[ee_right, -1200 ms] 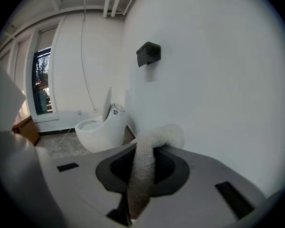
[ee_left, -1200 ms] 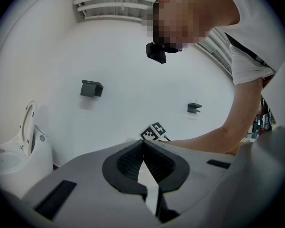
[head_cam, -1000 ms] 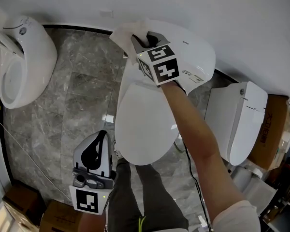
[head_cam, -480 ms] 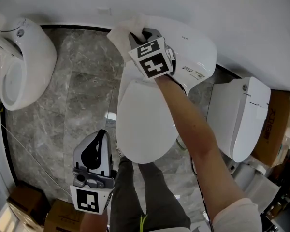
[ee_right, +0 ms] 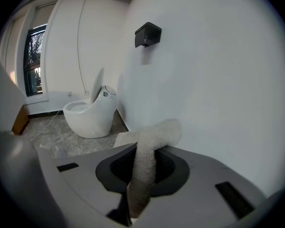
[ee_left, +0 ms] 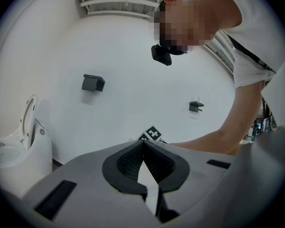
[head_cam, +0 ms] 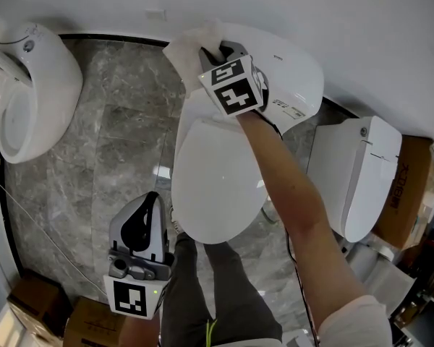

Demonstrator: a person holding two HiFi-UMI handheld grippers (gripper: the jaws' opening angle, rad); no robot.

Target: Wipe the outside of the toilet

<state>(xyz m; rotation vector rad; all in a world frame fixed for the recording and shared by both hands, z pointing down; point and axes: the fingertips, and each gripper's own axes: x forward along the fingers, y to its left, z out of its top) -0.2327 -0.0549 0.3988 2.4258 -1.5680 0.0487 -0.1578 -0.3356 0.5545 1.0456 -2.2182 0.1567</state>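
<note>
**Right claw clamps cloth at toilet's back corner; left claw closed and empty**

- Right claw (head_cam: 211, 51): jaws closed on a white cloth (head_cam: 182, 55). In the right gripper view a strip of the cloth (ee_right: 143, 175) runs up between the jaws of the right claw (ee_right: 144, 148), and its far end folds over toward 1 o'clock.
- The toilet (head_cam: 293, 74) sits mid-frame in the head view with its back against the white wall (head_cam: 362, 20). Its lid (head_cam: 217, 179) is down.
- The cloth is at 12 o'clock from the lid, on the back-left corner of the toilet's rear housing, right by the wall. Can't tell whether the cloth touches the wall.
- The right claw's marker cube (head_cam: 235, 87) sits just above the lid's back edge. The person's arm (head_cam: 296, 208) runs from it toward 5 o'clock across the lid's right side.
- Left claw (head_cam: 154, 199): at 7 o'clock from the lid, over the grey marble floor (head_cam: 108, 136), well apart from the cloth. The left gripper view shows the jaws of the left claw (ee_left: 143, 144) tip to tip with nothing between them. It points up at the wall and touches nothing.
- A second toilet (head_cam: 29, 85) is at 9 o'clock with its lid up. It also shows in the right gripper view (ee_right: 90, 113).
- A third toilet (head_cam: 354, 179) is at 3 o'clock, with a cardboard box (head_cam: 406, 194) just beyond it.
- A black wall box (ee_right: 148, 34) hangs on the wall at 12 o'clock in the right gripper view.
</note>
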